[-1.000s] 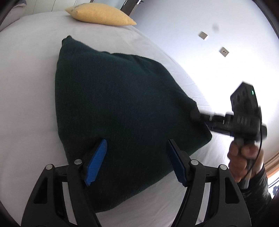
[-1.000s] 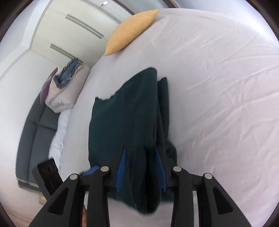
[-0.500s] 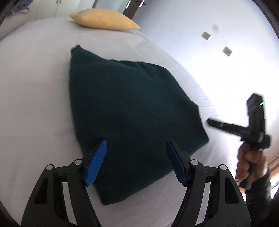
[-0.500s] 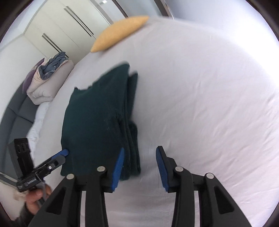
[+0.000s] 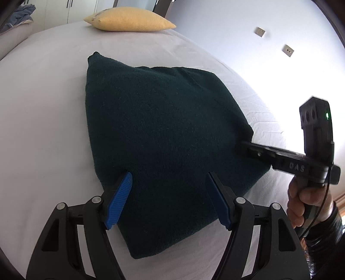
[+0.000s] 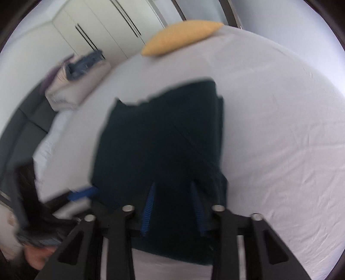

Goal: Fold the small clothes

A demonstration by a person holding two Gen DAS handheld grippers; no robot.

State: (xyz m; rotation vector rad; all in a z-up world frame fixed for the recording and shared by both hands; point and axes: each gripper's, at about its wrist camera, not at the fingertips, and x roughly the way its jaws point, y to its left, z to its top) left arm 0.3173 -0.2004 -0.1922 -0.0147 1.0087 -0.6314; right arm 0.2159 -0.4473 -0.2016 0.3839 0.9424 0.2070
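A dark green garment [image 5: 161, 129] lies folded into a thick square on the white bed sheet [image 5: 43, 107]. My left gripper [image 5: 170, 193] stands open just above the garment's near corner, its blue pads [image 5: 120, 198] apart and gripping nothing. My right gripper [image 5: 248, 148], held by a hand [image 5: 306, 193], reaches onto the garment's right edge. In the blurred right wrist view the right gripper [image 6: 172, 206] is closing its jaws, with the garment [image 6: 157, 140] filling the gap between the pads.
A yellow pillow [image 5: 129, 20] lies at the far end of the bed. A pile of bedding [image 6: 77, 81] sits on a dark grey sofa [image 6: 25, 129] beside the bed. White sheet [image 6: 280, 129] spreads wide to the right of the garment.
The right gripper let go of the garment's edge and drew back half a second ago. It has now come back onto that edge. The garment lies flatter. My left gripper stayed open.
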